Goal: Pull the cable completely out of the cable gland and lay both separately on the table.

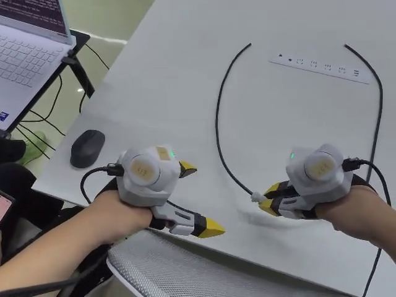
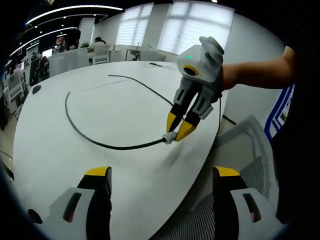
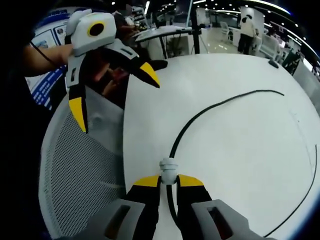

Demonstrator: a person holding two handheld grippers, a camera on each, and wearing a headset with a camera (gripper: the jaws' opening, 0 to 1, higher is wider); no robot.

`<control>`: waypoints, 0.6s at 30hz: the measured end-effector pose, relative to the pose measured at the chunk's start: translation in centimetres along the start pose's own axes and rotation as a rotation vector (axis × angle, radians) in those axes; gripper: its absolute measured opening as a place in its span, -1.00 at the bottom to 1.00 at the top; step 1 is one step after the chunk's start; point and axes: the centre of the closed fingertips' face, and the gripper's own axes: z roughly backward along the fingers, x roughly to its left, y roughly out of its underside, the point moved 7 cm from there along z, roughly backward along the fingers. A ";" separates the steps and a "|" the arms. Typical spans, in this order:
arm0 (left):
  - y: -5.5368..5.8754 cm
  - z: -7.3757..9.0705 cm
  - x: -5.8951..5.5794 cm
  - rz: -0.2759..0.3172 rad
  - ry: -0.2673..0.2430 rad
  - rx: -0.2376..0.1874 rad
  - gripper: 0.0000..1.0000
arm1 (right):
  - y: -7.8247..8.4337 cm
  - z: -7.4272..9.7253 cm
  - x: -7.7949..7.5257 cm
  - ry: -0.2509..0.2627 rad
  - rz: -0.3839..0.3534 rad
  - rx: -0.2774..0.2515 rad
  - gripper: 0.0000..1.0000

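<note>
Right claw (image 3: 169, 181) clenched on the cable (image 1: 216, 117) just behind the gland (image 3: 168, 170); the released left claw (image 1: 203, 198) should grip the gland squarely.

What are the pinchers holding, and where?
The right gripper pinches the black cable just behind the white cable gland. The left gripper is open, holding nothing.
</note>
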 end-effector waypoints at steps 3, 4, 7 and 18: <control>-1.0 -0.4 -0.4 -0.008 -0.003 -0.019 0.67 | 0.1 0.9 0.5 0.003 0.045 0.011 -0.87; -1.2 -0.5 -0.5 -0.008 0.002 -0.020 0.66 | 0.2 1.2 0.7 0.002 0.056 0.015 -0.87; -2.0 -1.1 -1.1 -0.024 0.010 -0.035 0.66 | 0.4 1.9 1.0 -0.007 0.064 0.013 -0.87; -3.6 -2.8 -2.5 -0.066 0.056 -0.040 0.57 | 0.2 4.6 2.2 -0.041 0.128 -0.034 -0.88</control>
